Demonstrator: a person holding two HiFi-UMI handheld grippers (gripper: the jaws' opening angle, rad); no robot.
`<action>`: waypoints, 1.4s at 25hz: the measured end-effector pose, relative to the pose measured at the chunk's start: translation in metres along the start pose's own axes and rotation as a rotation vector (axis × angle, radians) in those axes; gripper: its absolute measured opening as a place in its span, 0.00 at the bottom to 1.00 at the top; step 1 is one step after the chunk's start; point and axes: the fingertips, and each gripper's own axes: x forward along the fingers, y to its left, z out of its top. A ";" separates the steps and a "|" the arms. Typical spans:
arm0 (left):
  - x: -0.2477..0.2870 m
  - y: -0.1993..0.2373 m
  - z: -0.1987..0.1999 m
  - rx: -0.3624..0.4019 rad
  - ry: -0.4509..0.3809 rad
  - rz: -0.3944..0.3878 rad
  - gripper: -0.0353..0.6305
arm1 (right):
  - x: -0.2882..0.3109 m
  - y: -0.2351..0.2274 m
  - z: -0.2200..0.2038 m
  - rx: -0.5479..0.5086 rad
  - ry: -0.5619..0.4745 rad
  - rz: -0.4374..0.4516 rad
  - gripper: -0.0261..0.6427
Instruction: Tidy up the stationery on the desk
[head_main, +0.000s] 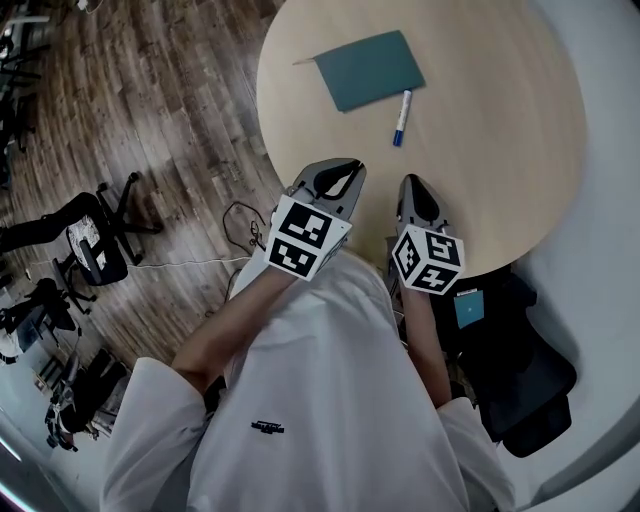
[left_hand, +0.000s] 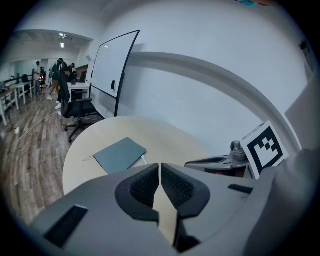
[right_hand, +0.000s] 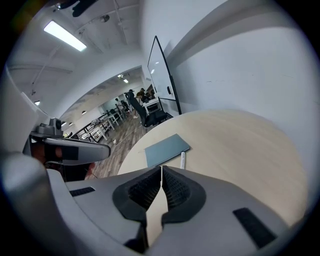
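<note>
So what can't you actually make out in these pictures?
White marker pen with blue cap: print too small in the head view; in the left gripper view the left tongs hide nearly all of it.
Pale strip at a corner of the teal rectangular notebook: too small to identify.
Near edge of the round beige table: head view, under the left tongs and right tongs.

A dark wooden floor (head_main: 150, 110) carries a black office chair (head_main: 95, 240) and a thin white cable (head_main: 190, 263), while a whiteboard (left_hand: 111, 65) stands near the curved white wall (left_hand: 215, 55) and people (left_hand: 60, 77) gather by far desks.
</note>
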 end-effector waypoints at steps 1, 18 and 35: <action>0.004 0.001 -0.001 -0.005 0.004 0.002 0.10 | 0.003 -0.003 0.000 -0.003 -0.003 -0.004 0.09; 0.060 0.035 -0.029 -0.086 0.086 0.042 0.10 | 0.086 -0.037 -0.009 0.067 0.030 -0.020 0.10; 0.089 0.069 -0.063 -0.164 0.123 0.089 0.10 | 0.162 -0.063 -0.056 0.079 0.146 -0.109 0.23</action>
